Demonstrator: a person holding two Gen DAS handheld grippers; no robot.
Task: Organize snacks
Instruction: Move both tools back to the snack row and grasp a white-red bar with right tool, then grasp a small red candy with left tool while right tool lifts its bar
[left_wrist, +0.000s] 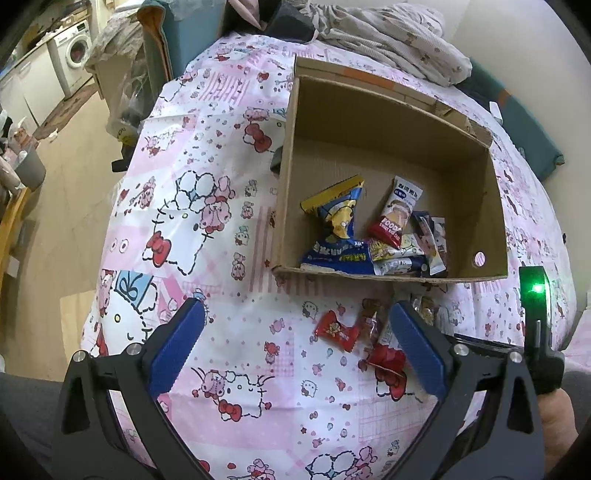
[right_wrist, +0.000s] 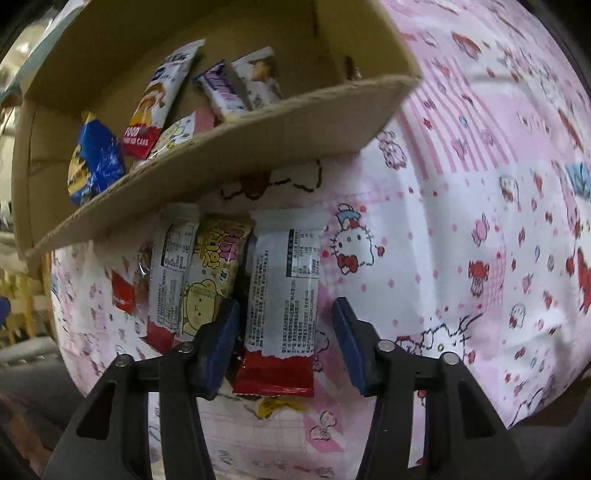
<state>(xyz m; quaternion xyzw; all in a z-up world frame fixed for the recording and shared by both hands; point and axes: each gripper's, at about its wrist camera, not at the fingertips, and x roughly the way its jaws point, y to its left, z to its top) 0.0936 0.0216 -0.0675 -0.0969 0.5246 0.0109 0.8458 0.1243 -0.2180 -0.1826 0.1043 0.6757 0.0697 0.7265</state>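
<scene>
Several glossy snack packets (left_wrist: 373, 236), corrugated cardboard box (left_wrist: 491, 206), cartoon-print cloth (left_wrist: 221, 229)

"FOOD" on red-white snack packet (right_wrist: 157, 107)

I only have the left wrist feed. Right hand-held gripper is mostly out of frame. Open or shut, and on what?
Observer: The right hand-held gripper is open, jaws on either side of a white-and-red snack pack lying back side up on the bedsheet.
Operator: Pads touching it yet?
Observer: The left blue pad sits at the pack's edge; the right pad is apart from it.
Operator: What's next to that pack? My finger blocks it.
Observer: A yellow pack with a cartoon dog, then another white pack, side by side just in front of the cardboard box.
Operator: Left one?
Observer: The left hand-held gripper is open and empty.
</scene>
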